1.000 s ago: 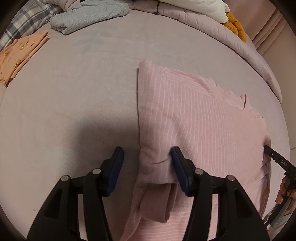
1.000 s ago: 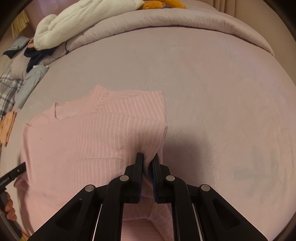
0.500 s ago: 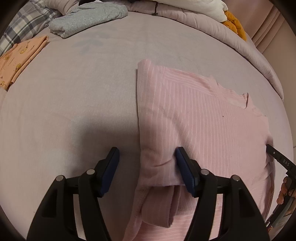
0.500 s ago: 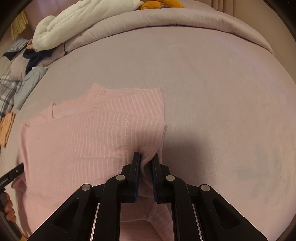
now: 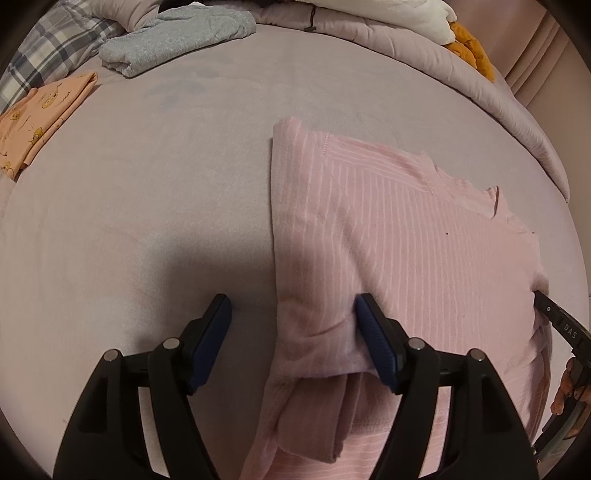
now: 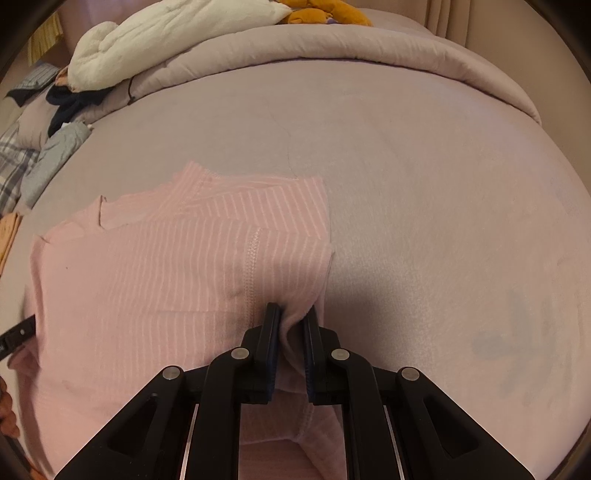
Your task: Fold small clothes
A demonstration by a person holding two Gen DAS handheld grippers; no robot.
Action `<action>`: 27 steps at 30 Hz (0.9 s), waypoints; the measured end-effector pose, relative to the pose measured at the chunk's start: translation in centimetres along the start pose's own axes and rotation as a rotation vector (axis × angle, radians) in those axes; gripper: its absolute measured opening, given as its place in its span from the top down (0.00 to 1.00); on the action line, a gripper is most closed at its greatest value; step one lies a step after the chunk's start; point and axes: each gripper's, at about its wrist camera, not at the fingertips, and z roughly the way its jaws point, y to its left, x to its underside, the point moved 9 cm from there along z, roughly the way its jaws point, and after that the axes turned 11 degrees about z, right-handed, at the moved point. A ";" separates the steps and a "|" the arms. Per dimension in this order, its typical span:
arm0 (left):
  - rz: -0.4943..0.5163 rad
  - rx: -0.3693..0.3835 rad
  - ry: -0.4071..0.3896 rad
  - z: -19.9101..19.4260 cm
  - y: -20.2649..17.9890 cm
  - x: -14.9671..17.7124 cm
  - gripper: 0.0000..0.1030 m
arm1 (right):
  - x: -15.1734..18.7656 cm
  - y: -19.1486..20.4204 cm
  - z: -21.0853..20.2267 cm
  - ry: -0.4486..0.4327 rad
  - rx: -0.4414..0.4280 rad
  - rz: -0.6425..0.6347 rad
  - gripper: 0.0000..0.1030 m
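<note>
A pink striped top [image 5: 399, 236] lies partly folded on the mauve bed sheet [image 5: 147, 206]; it also shows in the right wrist view [image 6: 155, 280]. My left gripper [image 5: 291, 317] is open, its jaws wide apart astride the top's near left corner, gripping nothing. My right gripper [image 6: 291, 317] is shut on the pink top's near right edge, with a fold of cloth pinched between its fingers. The right gripper's tip shows at the right edge of the left wrist view [image 5: 557, 325].
A folded grey garment [image 5: 177, 37] and a folded orange printed garment [image 5: 40, 114] lie at the far left of the bed. A plaid cloth [image 5: 44, 62], a rolled mauve duvet [image 6: 332, 48], a white pillow [image 6: 166, 40] and an orange plush toy [image 6: 325, 14] line the far edge.
My left gripper has opened wider and drawn back slightly from the top's corner. My right gripper stays shut on the top's edge and has hardly moved.
</note>
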 end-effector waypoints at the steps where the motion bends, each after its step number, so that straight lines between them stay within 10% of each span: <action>1: -0.001 -0.003 0.000 0.0 0.0 0.0 0.30 | 0.0 0.0 0.0 -0.001 -0.002 0.001 0.92; 22: 0.012 0.002 -0.026 -1.1 -1.1 0.4 0.25 | 0.0 0.9 -0.3 -0.002 0.024 -0.015 0.90; 27: 0.082 -0.016 -0.148 -6.3 -2.5 1.5 0.19 | -0.1 0.0 -3.2 -0.046 -0.027 0.032 0.28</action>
